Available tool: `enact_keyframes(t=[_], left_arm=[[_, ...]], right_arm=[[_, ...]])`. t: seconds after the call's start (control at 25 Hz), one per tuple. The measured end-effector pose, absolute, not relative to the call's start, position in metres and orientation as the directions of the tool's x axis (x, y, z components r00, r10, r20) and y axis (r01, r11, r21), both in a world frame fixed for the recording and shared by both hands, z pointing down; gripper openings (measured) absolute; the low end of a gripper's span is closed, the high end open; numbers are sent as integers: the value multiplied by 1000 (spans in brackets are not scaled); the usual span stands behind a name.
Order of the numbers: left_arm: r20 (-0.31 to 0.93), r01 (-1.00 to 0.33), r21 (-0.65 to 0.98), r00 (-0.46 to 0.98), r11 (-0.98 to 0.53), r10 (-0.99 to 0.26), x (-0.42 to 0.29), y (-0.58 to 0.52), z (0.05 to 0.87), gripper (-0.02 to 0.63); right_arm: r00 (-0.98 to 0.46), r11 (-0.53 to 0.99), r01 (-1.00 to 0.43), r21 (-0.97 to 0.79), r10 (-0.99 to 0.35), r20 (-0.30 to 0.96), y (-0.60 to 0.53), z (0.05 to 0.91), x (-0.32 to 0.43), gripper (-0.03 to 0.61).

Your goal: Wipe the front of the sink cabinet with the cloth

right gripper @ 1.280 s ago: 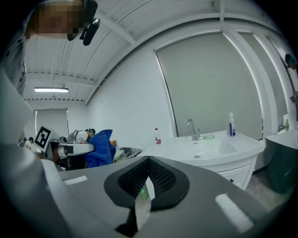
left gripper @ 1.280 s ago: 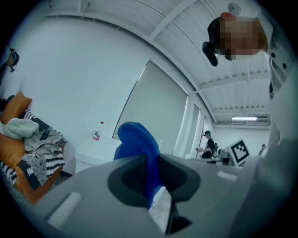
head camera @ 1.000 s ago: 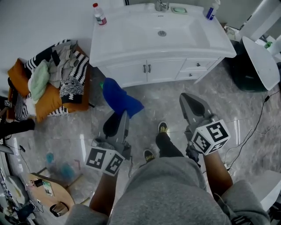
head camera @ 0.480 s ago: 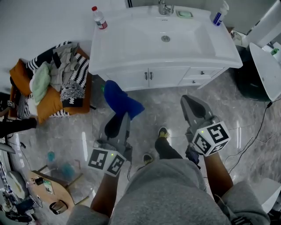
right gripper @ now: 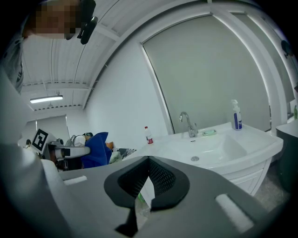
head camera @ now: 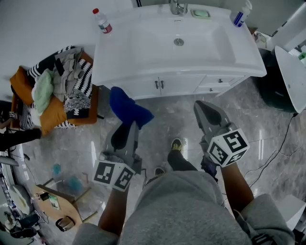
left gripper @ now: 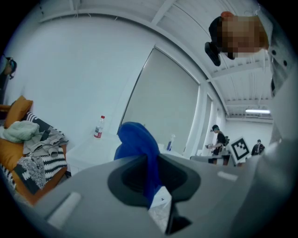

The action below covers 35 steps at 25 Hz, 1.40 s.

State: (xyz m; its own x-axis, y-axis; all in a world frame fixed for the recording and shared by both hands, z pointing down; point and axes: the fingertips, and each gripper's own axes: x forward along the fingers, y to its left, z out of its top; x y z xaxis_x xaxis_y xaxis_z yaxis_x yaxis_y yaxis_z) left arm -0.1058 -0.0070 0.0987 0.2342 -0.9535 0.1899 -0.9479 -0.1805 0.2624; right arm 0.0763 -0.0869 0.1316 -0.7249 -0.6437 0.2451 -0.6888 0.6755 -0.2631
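Left gripper (head camera: 128, 125): clenched on the blue cloth (head camera: 125, 107). In the left gripper view my two grey jaws meet on a fold of it, and the rest bunches up above them.
Cloth position: held out ahead of my left knee over the floor, in front of the left end of the sink cabinet (head camera: 162, 86). I cannot tell whether it touches the cabinet front.
Cloth from my other side: in the right gripper view it is a blue lump (right gripper: 95, 148) far to the left, well apart from that gripper.
Right gripper (head camera: 203, 107): jaws pressed together with nothing between them. It points towards the right half of the cabinet, above the floor and clear of the front.
Cabinet front: white, with two doors whose handles sit side by side at the middle and a knob to their right.
Basin (head camera: 177, 43): white, set in the cabinet top, with the tap (head camera: 176, 6) at its back edge.
On the top: a red-capped bottle (head camera: 101, 21) at the back left corner, a green soap dish (head camera: 200, 13) just right of the tap, and a spray bottle (head camera: 239, 14) at the back right.
Left of the cabinet: a heap of clothes (head camera: 57, 86), striped, grey and pale green, on something orange.
Floor (head camera: 167, 119): glossy grey marble-look tiles, with my feet between the two grippers.
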Motion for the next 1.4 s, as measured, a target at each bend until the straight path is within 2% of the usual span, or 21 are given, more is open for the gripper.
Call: enact_keyframes(t=[0.92,1.16,1.4], left_arm=[[235,-965,226,188,-135,-954,-96,-50,114,60],[235,-966,219,187,-135,-954,-110,-53,116,60],[285,-970,218,170,-109,-943,-128,-49,144,60]], right_arm=[[-743,673,-669,-315,-621,250,-138,155,91,0],[-741,679,-671,-296,-618,262,-139,156,80,0],[-723,661,-691,-293,-627,290,-133,165,71,0]])
